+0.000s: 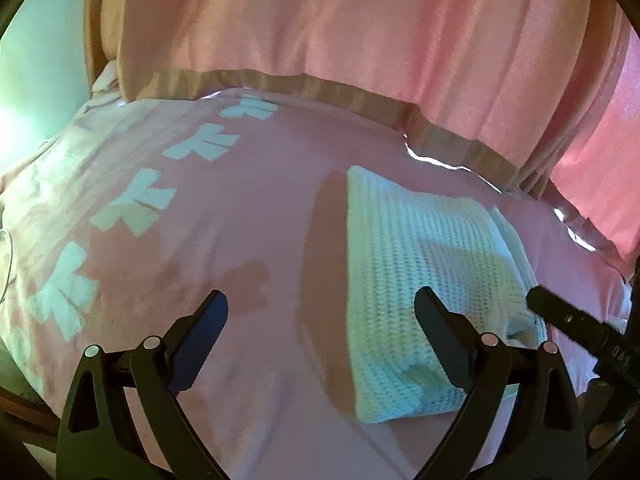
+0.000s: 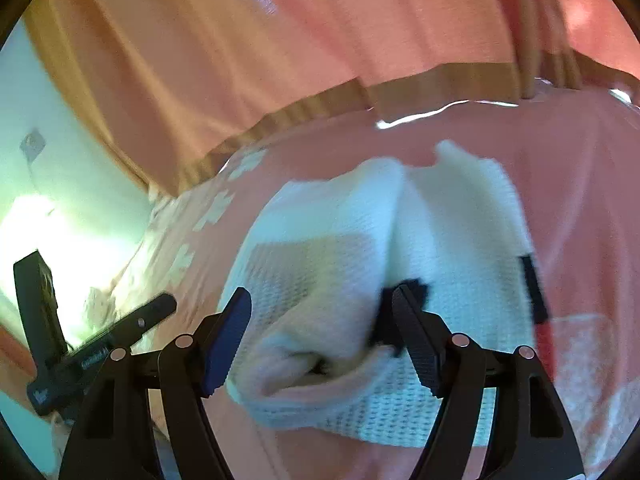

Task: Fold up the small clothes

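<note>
Two grippers hover over a folded white knit garment (image 1: 428, 272) on the pink bedspread (image 1: 248, 208): the left gripper (image 1: 320, 304) spread wide beside it, the right gripper (image 2: 322, 300) spread above it, neither pinching anything.

both claws wide open: left claw (image 1: 321, 304), right claw (image 2: 322, 300), angled downwd
</note>
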Tool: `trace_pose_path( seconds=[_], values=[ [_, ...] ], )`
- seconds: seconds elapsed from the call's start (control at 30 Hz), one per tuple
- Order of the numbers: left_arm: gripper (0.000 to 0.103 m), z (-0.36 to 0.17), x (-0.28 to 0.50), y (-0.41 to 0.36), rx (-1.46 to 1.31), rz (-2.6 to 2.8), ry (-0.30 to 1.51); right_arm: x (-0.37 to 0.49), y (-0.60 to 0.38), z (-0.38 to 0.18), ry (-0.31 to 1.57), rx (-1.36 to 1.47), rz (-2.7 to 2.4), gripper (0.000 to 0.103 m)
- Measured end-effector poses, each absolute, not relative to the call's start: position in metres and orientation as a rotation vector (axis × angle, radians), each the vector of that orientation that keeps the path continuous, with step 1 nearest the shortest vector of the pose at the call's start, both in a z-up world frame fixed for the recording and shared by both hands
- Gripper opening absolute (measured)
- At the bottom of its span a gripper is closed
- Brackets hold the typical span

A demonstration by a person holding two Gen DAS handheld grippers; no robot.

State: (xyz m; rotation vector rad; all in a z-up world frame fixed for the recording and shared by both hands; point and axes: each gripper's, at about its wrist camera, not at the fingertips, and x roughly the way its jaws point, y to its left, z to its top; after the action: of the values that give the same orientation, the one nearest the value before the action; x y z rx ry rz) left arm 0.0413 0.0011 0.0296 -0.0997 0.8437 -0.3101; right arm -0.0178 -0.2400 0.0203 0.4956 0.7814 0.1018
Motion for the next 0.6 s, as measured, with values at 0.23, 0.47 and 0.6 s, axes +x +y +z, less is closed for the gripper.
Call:
trace_pose_path(
  seconds=[0.23,0.47,0.6],
  values=[
    [0.092,0.021,0.038,-0.001,-0.074,-0.350,0.890,-0.012,-0.266,0.011,0.781,0.598,0.116,0.018],
    [0.092,0.008,0.015,-0.046,0.027,-0.518,0.951,-0.023,-0.312,-0.025,0.948,0.615,-0.030,0.029],
    [0.092,-0.004,0.003,-0.071,0.092,-0.570,1.001,-0.028,-0.311,-0.015,0.907,0.619,0.000,0.055]
  ],
)
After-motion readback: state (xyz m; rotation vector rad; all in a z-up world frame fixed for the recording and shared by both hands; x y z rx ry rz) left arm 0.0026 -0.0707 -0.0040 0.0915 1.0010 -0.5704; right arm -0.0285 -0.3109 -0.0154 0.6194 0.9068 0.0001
